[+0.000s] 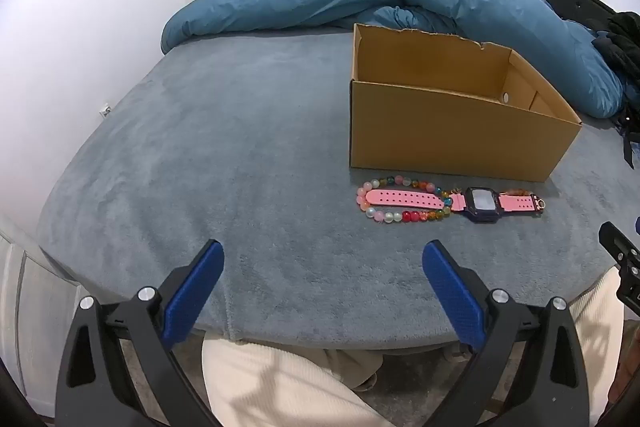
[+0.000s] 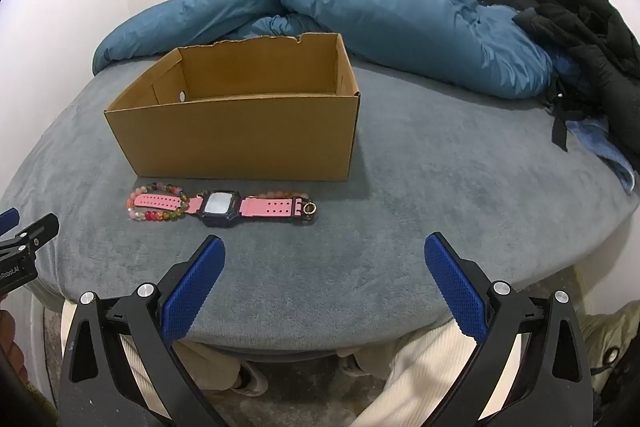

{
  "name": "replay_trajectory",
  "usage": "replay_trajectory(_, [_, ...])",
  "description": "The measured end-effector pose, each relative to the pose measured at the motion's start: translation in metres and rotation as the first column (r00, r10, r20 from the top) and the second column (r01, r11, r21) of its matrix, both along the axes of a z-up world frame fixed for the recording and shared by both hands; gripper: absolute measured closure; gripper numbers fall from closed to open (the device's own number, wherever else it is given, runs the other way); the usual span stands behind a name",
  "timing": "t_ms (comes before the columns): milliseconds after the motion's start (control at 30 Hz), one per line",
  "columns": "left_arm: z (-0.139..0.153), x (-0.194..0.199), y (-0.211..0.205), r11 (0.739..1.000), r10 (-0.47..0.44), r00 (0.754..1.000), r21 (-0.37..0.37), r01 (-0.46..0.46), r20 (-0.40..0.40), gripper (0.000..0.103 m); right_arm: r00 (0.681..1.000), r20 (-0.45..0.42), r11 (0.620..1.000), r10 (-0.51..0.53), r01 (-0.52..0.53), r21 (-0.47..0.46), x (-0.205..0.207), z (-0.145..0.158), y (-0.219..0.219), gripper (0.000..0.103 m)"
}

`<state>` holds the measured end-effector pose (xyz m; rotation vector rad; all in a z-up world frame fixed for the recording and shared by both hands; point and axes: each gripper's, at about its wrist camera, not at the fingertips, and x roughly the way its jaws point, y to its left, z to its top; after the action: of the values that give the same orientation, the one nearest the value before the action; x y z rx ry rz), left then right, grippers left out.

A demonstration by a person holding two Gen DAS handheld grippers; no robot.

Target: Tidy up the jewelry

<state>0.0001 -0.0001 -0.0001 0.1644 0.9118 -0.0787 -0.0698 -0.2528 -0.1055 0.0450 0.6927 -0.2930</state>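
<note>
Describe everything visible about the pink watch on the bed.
The watch lies flat, opened out lengthwise, on the grey blanket just in front of the cardboard box. It has a dark square case, pale blank screen and pink perforated straps that look rubbery. One strap rests inside the bead bracelet. Neither gripper touches it.

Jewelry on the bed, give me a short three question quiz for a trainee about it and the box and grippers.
1. True or false: the watch already lies inside the box.
2. Which item does the watch strap lie across? A) bead bracelet B) ring C) earring
3. Fill in: the left gripper and right gripper both stand ____, with nothing between the pads.

Key:
1. False. It lies on the blanket just in front of the box.
2. A.
3. Open.
</note>
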Motion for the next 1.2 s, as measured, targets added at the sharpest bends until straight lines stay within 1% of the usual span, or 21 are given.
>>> replay_trajectory(1000, [0.0026,-0.0019,0.0,1.0,-0.001,1.0,0.002,0.001,0.014,0.005,1.0,0.003,1.0,0.0,0.0,0.003,0.0078,0.0009,-0.0025,0.008])
replay_trajectory(1200, [0.0083,-0.0005,-0.0001,1.0,-0.003,1.0,0.0,0.003,0.018,0.006,1.0,0.002,1.0,0.001,-0.001,0.004,0.0081,0.0013,-0.0031,0.008])
